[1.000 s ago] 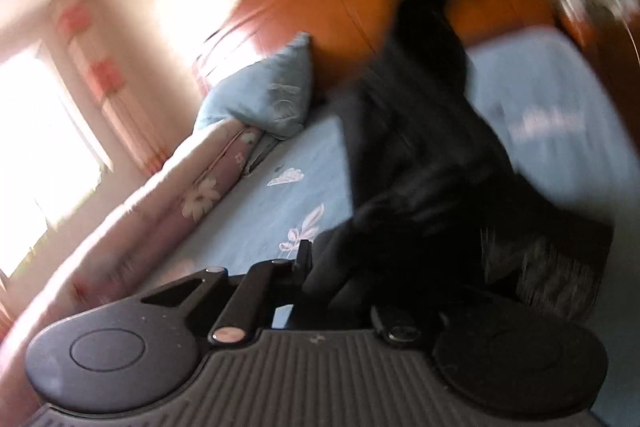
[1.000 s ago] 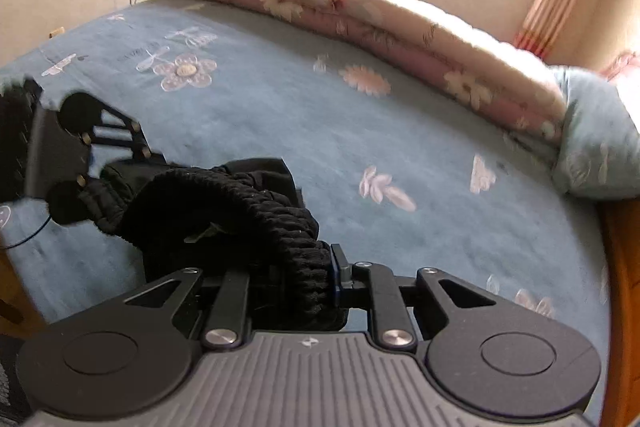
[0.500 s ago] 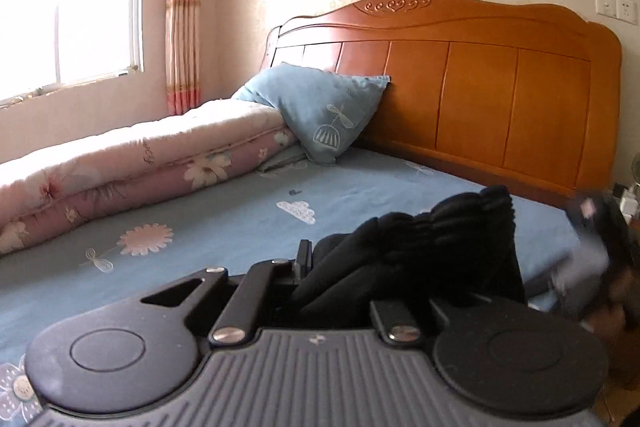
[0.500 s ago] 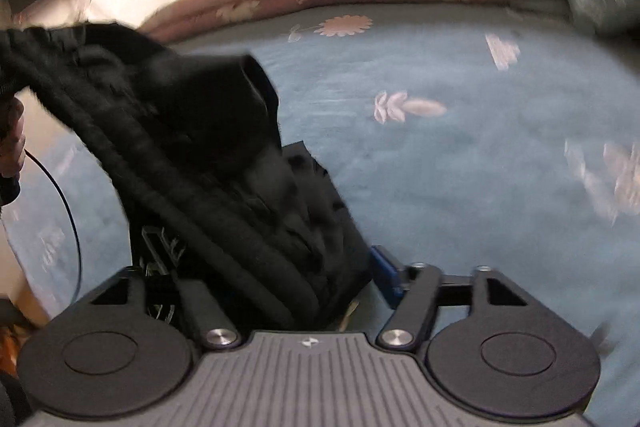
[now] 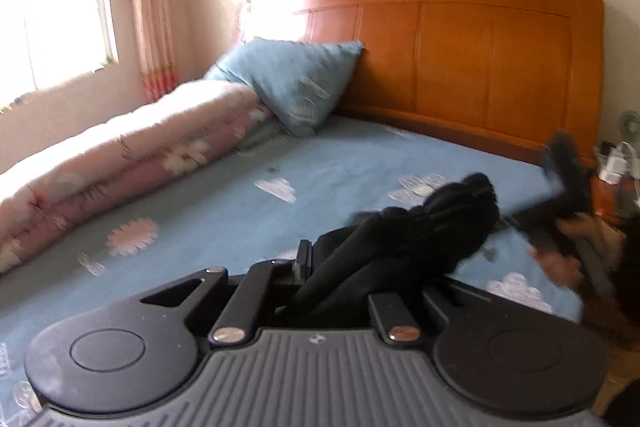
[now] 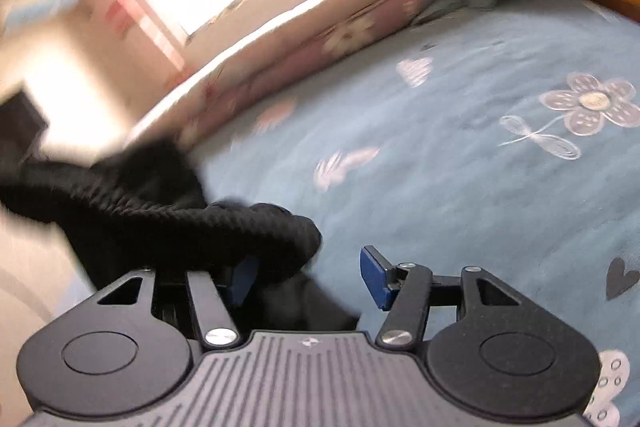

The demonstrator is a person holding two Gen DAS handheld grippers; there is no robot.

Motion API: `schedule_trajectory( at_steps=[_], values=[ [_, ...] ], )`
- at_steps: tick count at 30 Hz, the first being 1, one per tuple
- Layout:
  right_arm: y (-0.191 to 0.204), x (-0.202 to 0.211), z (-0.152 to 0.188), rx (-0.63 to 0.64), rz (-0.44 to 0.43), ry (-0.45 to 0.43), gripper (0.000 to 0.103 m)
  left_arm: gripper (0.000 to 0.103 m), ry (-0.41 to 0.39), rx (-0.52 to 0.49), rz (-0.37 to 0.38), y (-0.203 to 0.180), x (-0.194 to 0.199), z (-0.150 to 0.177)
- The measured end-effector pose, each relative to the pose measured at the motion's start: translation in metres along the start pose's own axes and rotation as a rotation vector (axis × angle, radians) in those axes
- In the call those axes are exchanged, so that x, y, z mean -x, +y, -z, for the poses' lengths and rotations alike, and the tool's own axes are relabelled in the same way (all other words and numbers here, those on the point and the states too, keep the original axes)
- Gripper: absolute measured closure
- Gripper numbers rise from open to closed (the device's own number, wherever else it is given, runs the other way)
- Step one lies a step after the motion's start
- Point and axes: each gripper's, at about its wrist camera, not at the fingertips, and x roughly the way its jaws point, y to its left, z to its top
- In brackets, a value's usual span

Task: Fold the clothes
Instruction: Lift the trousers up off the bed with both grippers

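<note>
A black garment with a ribbed elastic band [image 5: 436, 227] is bunched in my left gripper [image 5: 340, 267], which is shut on it above the blue flowered bed sheet [image 5: 248, 211]. In the right wrist view the same black garment [image 6: 168, 219] hangs over the left finger of my right gripper [image 6: 312, 275], whose blue-padded jaws stand wide apart, so it is open. The right fingertip pad [image 6: 374, 277] is bare. The right gripper and the hand holding it show blurred at the right of the left wrist view [image 5: 568, 223].
A rolled pink flowered quilt [image 5: 120, 155] lies along the far side of the bed under the window. A blue pillow [image 5: 292, 83] leans on the wooden headboard [image 5: 472, 59]. A nightstand with small items [image 5: 620, 163] stands at the right.
My right gripper has opened and let go of the garment's band, which now only drapes over its left finger. The left gripper keeps its hold; both views swung.
</note>
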Motion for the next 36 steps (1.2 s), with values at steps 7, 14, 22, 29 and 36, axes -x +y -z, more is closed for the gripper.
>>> schedule_trajectory(
  at_steps=[7, 14, 22, 29, 36],
  values=[
    [-0.012, -0.016, -0.004, 0.007, -0.016, 0.025, 0.033, 0.101, 0.039, 0.042, 0.069, -0.006, 0.007, -0.013],
    [-0.012, -0.014, 0.032, -0.007, -0.164, 0.031, 0.025, 0.101, -0.012, 0.069, -0.002, -0.001, 0.021, -0.044],
    [0.040, 0.032, 0.068, 0.184, -0.200, -0.173, 0.020, 0.101, -0.125, 0.042, -0.014, -0.013, 0.053, -0.074],
    [0.109, 0.070, 0.066, 0.557, 0.014, -0.461, 0.055, 0.100, -0.137, 0.026, -0.066, -0.006, 0.069, -0.070],
    [0.129, 0.096, 0.004, 0.617, -0.014, -0.127, 0.075, 0.097, -0.042, 0.012, -0.188, 0.012, 0.063, -0.027]
  ],
)
